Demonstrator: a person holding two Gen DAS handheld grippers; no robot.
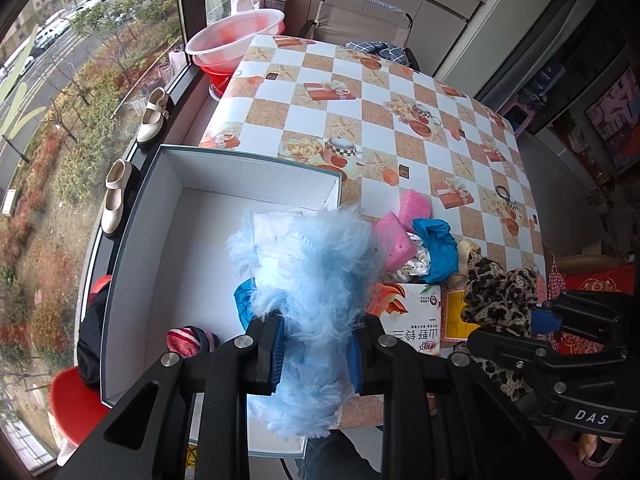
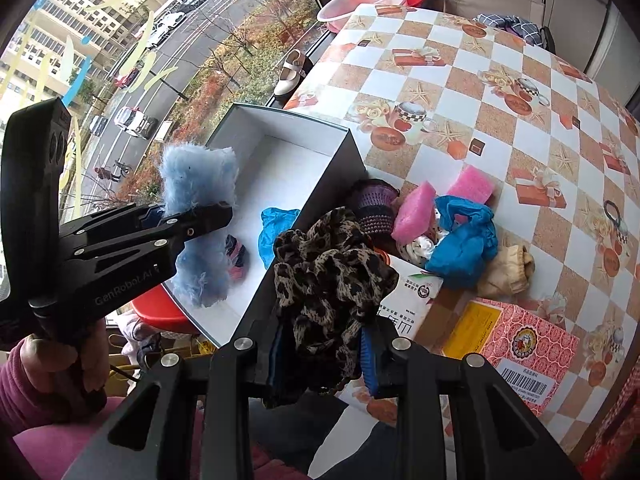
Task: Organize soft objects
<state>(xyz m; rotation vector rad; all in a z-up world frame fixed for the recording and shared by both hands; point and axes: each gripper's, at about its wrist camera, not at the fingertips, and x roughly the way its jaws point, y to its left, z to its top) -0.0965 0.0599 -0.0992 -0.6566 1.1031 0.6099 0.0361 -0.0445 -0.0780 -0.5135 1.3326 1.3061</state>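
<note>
My left gripper [image 1: 316, 354] is shut on a fluffy light-blue piece [image 1: 308, 264] and holds it over the open white-lined box [image 1: 256, 172]; from the right wrist view the same gripper [image 2: 192, 212] and blue fluff [image 2: 198, 176] hang above the box [image 2: 288, 148]. My right gripper [image 2: 324, 354] is shut on a leopard-print cloth [image 2: 332, 264], just right of the box wall; that cloth [image 1: 500, 292] also shows in the left wrist view. Inside the box lie a blue cloth [image 2: 276, 228] and a striped sock [image 2: 236, 252].
A pile on the checked tablecloth [image 2: 500, 128] holds pink sponges [image 2: 416, 208], a blue cloth [image 2: 464, 240], a purple knit piece [image 2: 376, 208] and a cream cloth [image 2: 508, 272]. Printed cartons [image 2: 516, 344] lie at the near edge. A pink basin [image 1: 236, 36] and shoes [image 1: 154, 116] line the window sill.
</note>
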